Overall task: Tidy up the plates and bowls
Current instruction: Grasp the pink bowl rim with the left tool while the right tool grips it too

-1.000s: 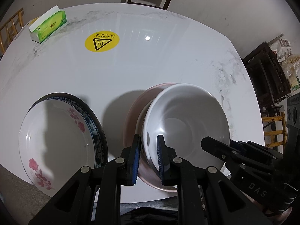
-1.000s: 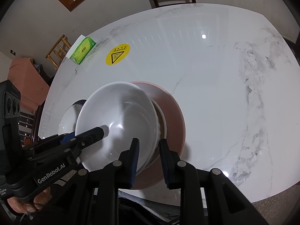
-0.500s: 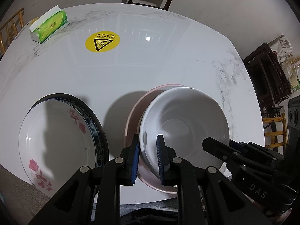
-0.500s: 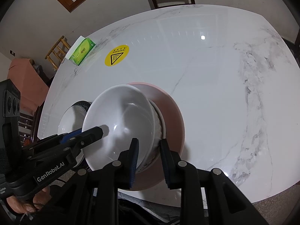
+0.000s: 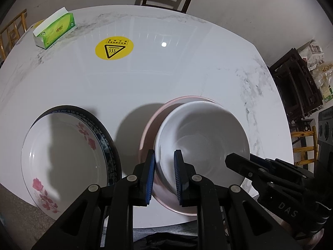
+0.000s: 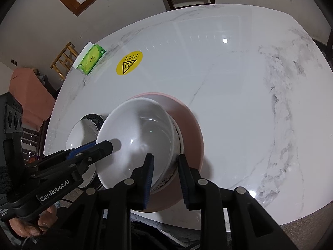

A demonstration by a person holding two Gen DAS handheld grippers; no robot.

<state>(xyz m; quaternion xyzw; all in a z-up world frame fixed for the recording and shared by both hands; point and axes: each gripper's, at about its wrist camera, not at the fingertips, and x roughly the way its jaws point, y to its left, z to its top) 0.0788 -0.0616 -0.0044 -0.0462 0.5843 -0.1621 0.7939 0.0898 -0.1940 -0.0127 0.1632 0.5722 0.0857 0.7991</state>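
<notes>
A plain white bowl (image 5: 203, 137) (image 6: 141, 137) sits nested in another bowl with a patterned wall (image 6: 177, 145), on a pink plate (image 5: 149, 129) (image 6: 191, 125) near the table's front edge. My left gripper (image 5: 164, 162) has its jaws astride the white bowl's left rim, with a small gap showing. My right gripper (image 6: 164, 166) straddles the right rim of both nested bowls, jaws a little apart. To the left lies a rose-patterned white plate (image 5: 62, 156) on a blue-rimmed plate (image 5: 104, 137).
A green tissue box (image 5: 55, 31) and a yellow hot-surface sticker (image 5: 114, 48) are at the far side of the white marble table (image 5: 187, 62). Chairs stand behind the table, and dark furniture at the right.
The white bowl has come down from a tilt and settled level into the bowl on the pink plate. Both grippers' jaws have widened slightly around its rim.
</notes>
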